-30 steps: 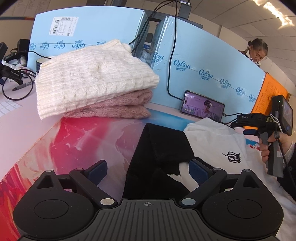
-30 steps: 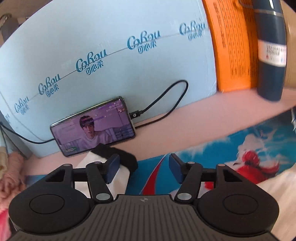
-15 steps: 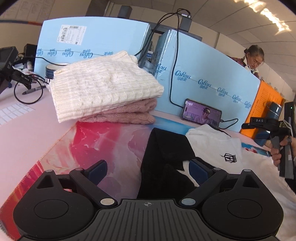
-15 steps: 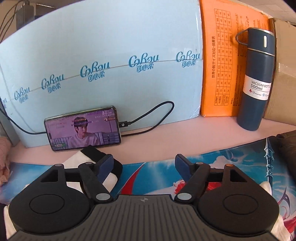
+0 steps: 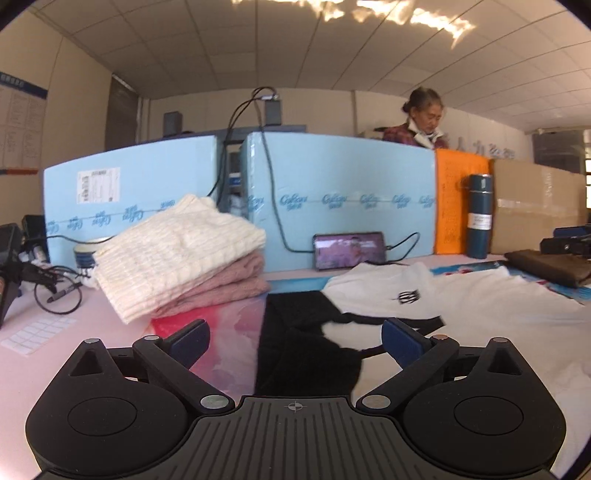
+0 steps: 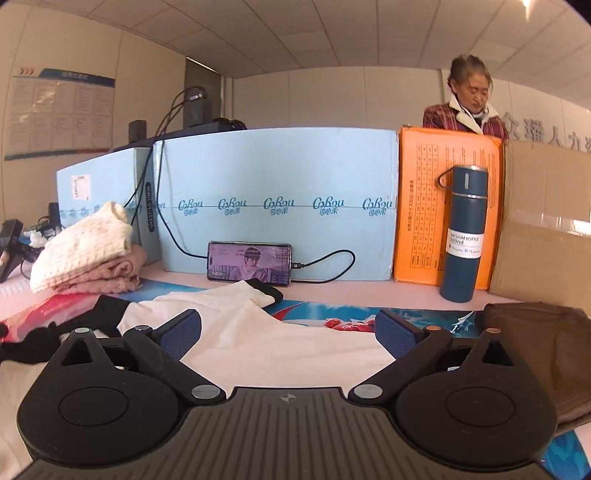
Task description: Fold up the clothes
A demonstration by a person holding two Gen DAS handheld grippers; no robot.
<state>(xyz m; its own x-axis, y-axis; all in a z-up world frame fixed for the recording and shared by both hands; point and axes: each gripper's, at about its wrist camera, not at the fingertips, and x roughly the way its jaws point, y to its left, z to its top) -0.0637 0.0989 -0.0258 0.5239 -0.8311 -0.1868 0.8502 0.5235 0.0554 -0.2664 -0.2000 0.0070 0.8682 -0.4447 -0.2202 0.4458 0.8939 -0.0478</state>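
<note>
My views bright, evenly lit; blown-out glare streak on ceiling in left view. Fisheye bends walls, dark vignette at corners. Mild softness on phone screen; my hand-held gripper casts only faint shadows.

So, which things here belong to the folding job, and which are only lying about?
For the job:
- white and black garment, spread flat
- folded cream sweater on pink sweater
- folded brown garment

Lying about:
- phone with its cable
- blue vacuum bottle
- pen
- orange envelope

Black ribbed claw, blue pads, silver screws
</note>
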